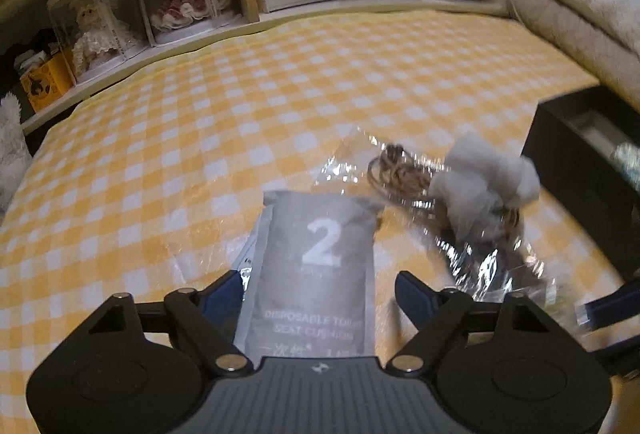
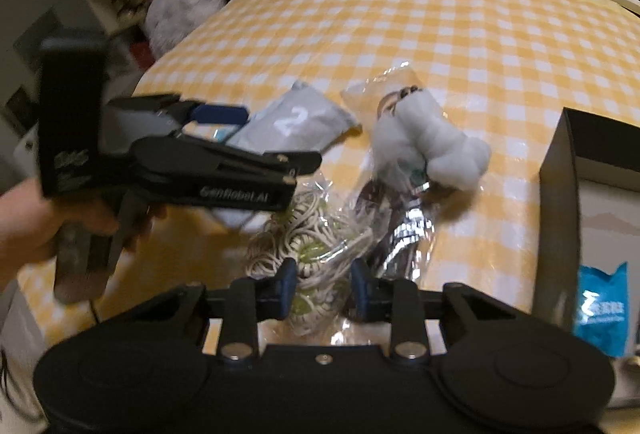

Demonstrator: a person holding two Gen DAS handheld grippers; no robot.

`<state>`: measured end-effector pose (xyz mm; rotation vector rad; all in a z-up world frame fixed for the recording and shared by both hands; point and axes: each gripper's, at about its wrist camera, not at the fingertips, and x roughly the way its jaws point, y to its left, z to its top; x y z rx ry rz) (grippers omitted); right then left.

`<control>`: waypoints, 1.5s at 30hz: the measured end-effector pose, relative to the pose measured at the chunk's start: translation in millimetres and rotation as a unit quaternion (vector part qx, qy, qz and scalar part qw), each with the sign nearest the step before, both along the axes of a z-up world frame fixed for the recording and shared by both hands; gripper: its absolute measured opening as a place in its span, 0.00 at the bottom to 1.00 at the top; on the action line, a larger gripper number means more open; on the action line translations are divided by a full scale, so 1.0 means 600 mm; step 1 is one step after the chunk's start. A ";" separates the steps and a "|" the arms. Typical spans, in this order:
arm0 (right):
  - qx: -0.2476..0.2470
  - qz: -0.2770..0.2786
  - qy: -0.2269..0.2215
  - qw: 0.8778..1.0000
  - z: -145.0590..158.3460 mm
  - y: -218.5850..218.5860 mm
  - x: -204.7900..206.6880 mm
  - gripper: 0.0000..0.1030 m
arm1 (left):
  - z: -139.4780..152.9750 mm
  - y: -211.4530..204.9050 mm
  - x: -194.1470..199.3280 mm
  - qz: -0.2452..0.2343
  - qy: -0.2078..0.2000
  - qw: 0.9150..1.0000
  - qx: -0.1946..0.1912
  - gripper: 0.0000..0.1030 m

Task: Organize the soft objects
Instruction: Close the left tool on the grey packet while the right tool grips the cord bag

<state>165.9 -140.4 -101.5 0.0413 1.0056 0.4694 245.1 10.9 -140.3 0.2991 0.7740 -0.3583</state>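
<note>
We find the left claw (image 1: 320, 284) open astride the grey packet (image 1: 320, 254), lower centre; the right claw (image 2: 323, 288) grips the bagged cord (image 2: 316, 266).

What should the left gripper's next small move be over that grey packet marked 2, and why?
Probably close the left gripper on the grey packet. The packet lies flat on the checked cloth between the fingers, with a clear gap at the right finger, so nothing is gripped yet. The black box sits open nearby, a likely place for it.
</note>
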 end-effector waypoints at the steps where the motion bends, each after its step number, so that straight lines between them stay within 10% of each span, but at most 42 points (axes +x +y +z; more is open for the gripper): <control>1: -0.007 0.005 0.006 1.000 0.003 -0.006 -0.006 0.28 | -0.002 -0.001 -0.002 -0.003 0.000 1.000 0.007 0.79; 16: -0.097 -0.015 -0.015 0.995 0.020 -0.043 -0.012 0.25 | 0.009 0.001 -0.008 0.018 0.029 0.999 0.036 0.60; 28: -0.066 -0.052 -0.043 0.996 0.046 -0.029 -0.029 0.81 | 0.015 0.032 -0.048 0.033 0.112 0.993 0.000 0.68; 45: -0.078 -0.047 -0.008 0.996 0.000 0.000 -0.009 0.87 | -0.004 0.016 -0.022 0.037 0.111 0.993 0.012 0.75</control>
